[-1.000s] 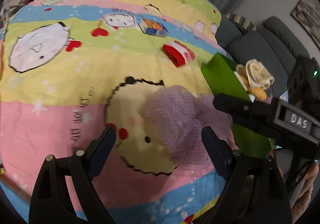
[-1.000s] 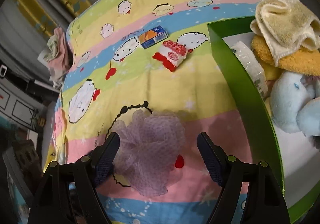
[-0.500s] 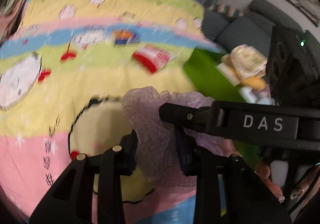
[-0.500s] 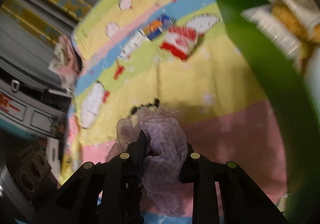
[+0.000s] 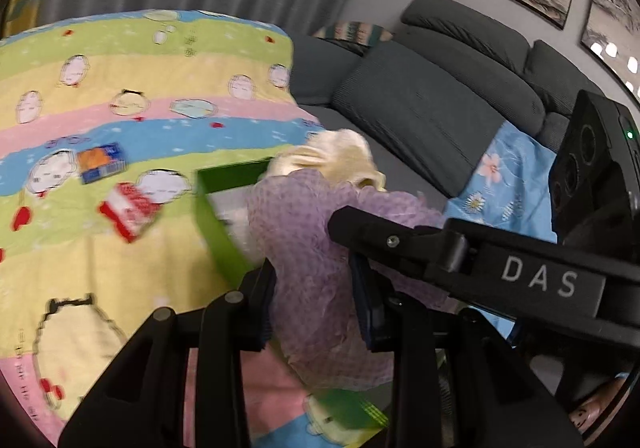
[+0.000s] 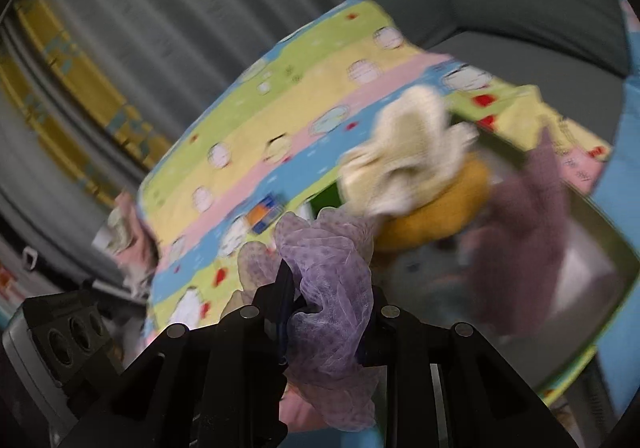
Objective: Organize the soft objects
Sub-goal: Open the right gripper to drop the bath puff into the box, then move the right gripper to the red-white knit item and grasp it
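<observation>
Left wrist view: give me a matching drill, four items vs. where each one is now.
Items:
1. purple mesh pouf
2. cream towel
3. red-and-white pack
4. orange-and-blue pack

Places:
A. on the blue stripe of the blanket
B. piled on top in the green box
C. pinched by both the left hand-held gripper and the right hand-held gripper
D. on the blanket just left of the green box

Pairs: 1-C, 2-B, 3-D, 4-A
</observation>
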The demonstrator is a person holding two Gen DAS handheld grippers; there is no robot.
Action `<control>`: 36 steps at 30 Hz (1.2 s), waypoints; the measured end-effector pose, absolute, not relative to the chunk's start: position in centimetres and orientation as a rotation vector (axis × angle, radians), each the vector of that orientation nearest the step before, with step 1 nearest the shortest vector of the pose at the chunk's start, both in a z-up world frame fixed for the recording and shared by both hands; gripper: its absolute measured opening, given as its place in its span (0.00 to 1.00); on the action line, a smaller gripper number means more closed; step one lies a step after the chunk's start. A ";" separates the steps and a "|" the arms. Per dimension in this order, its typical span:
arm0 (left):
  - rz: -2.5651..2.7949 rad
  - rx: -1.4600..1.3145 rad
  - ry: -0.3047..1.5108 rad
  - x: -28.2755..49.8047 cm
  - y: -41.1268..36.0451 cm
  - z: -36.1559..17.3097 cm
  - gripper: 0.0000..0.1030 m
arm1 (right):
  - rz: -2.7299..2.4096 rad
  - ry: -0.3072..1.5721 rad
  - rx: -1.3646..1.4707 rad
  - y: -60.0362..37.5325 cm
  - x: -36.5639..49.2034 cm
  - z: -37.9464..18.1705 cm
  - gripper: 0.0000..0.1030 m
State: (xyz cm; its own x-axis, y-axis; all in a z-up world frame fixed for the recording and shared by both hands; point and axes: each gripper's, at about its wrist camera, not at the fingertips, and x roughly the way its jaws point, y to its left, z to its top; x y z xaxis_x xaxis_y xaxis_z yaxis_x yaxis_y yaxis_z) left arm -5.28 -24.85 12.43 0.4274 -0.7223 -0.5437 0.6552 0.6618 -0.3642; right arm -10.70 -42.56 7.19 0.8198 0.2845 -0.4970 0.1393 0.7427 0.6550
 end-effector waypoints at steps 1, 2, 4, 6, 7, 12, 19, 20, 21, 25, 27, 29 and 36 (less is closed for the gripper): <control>-0.881 -0.104 0.739 -5.4 -25.6 12.3 0.29 | 0.065 0.616 0.744 -43.2 -10.9 7.1 0.26; -0.900 -0.103 0.752 -5.4 -26.4 12.1 0.29 | 0.040 0.615 0.746 -43.8 -11.0 7.1 0.26; -0.915 -0.091 0.781 -5.7 -27.9 11.7 0.29 | -0.010 0.622 0.732 -44.8 -11.2 6.9 0.26; -0.909 -0.064 0.802 -6.2 -29.1 11.2 0.29 | -0.061 0.647 0.696 -45.5 -11.1 6.6 0.26; -0.905 -0.053 0.809 -6.3 -29.4 10.9 0.29 | -0.074 0.661 0.695 -45.8 -11.0 6.2 0.26; -0.895 -0.038 0.857 -6.5 -30.2 9.6 0.29 | -0.131 0.721 0.699 -47.4 -10.6 4.7 0.26; -0.855 -0.030 0.903 -6.2 -29.7 8.9 0.37 | -0.194 0.755 0.670 -48.0 -10.0 3.7 0.28; -0.850 -0.028 0.901 -6.3 -29.6 9.1 0.45 | -0.194 0.754 0.670 -48.0 -10.0 3.7 0.35; -0.846 -0.029 0.890 -6.5 -29.2 9.5 0.49 | -0.183 0.750 0.674 -47.9 -10.0 3.7 0.40; -0.849 -0.038 0.846 -7.2 -28.0 10.8 0.78 | -0.195 0.719 0.659 -47.7 -10.8 4.5 0.70; -0.851 -0.042 0.827 -7.5 -27.4 11.4 0.80 | -0.224 0.684 0.641 -47.6 -11.4 5.4 0.78; -0.840 -0.044 0.818 -7.8 -26.7 11.9 0.83 | -0.238 0.653 0.632 -47.5 -12.1 6.1 0.83; -0.766 -0.063 0.787 -8.3 -22.7 12.9 0.86 | -0.213 0.544 0.635 -47.4 -13.8 8.1 0.94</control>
State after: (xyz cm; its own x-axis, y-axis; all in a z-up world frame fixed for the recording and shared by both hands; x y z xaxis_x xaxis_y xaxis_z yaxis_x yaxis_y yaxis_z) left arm -8.25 -22.66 12.86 0.4554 -0.6429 -0.6159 0.5981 0.7334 -0.3232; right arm -13.82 -47.40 8.09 0.8397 -0.0253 -0.5425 0.3499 0.7892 0.5047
